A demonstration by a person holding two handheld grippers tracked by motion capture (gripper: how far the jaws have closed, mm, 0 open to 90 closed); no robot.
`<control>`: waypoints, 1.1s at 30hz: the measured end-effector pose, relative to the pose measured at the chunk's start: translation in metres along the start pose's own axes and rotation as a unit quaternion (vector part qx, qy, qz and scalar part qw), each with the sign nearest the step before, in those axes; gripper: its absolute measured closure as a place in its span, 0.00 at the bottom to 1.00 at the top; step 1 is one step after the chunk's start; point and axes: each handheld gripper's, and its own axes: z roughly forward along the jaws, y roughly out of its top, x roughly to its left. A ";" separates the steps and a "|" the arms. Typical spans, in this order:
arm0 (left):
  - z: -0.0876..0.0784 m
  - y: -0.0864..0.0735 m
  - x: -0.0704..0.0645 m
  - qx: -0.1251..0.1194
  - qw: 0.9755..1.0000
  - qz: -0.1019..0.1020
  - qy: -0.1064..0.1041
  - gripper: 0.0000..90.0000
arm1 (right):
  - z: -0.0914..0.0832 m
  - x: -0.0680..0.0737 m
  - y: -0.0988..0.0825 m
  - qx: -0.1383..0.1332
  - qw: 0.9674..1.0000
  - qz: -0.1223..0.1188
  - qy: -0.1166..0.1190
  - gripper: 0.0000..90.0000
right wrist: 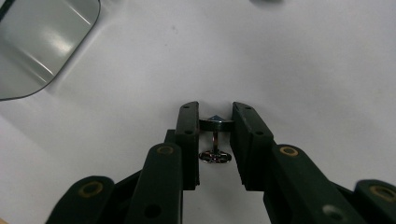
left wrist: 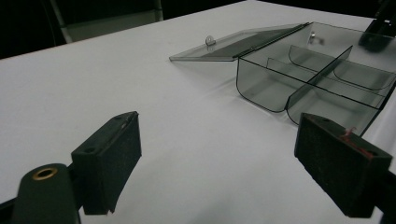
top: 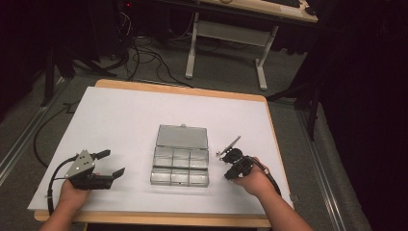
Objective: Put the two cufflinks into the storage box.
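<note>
A clear plastic compartment box lies open at the middle of the white table cover, its lid folded flat behind it. Its compartments look empty from the left gripper view. My left gripper rests left of the box, jaws wide open with nothing between the pads. My right gripper is just right of the box and points down at the table. It is shut on a small metal cufflink, pinching its faceted head while the round foot hangs below. A corner of the box shows at that view's upper left.
The white cover lies on a wooden table whose edge runs along the front. Beyond the far edge are floor cables and the white legs of another desk. Dark curtains close both sides.
</note>
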 end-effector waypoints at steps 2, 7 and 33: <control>0.000 0.000 0.000 0.000 1.000 0.000 0.000 0.17 | -0.002 0.001 0.001 -0.001 1.000 0.003 0.000 0.82; 0.000 0.000 0.000 -0.001 1.000 -0.001 0.001 0.17 | -0.010 0.001 0.005 -0.004 1.000 -0.008 0.000 0.82; 0.000 0.000 0.000 -0.001 1.000 -0.002 0.000 0.17 | -0.042 0.013 0.038 -0.008 1.000 -0.025 0.013 0.82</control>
